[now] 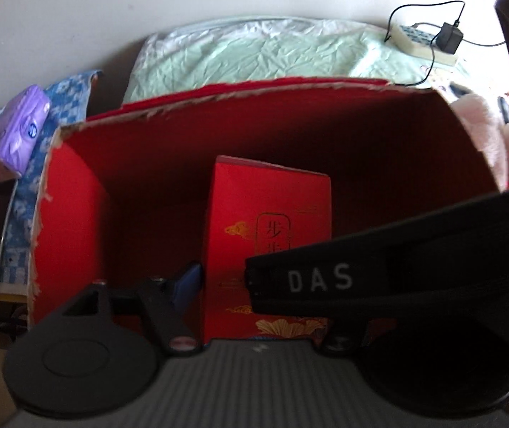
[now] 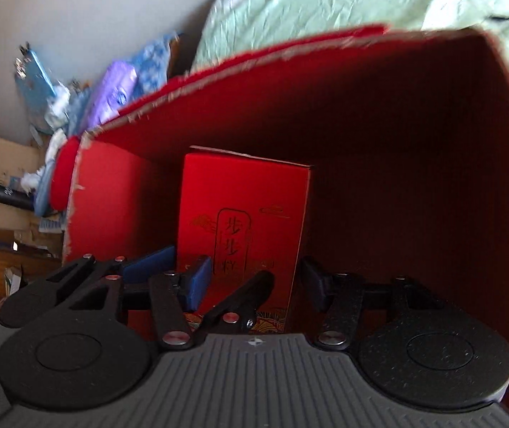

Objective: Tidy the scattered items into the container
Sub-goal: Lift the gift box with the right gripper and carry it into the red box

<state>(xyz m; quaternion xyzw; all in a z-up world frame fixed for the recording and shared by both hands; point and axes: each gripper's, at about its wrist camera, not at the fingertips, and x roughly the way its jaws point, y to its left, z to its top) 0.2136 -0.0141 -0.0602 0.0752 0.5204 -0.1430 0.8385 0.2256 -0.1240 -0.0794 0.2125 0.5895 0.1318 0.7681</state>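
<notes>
Your right tongs point(image 2: 254, 285) stand spread at the bottom of the right wrist frame, straddling the small red gift box point(image 2: 242, 228) without clearly touching it. Your left tongs point(image 1: 219, 278) show one blue pad; their state is unclear. The box stands upright, centre frame, inside the big red carton point(image 1: 290, 135). Green bedding point(image 1: 254, 53) lies beyond, upper frame.

one small red box point(image 2: 242, 235) inside one, seemingly single, red container point(image 2: 415, 142).
</notes>
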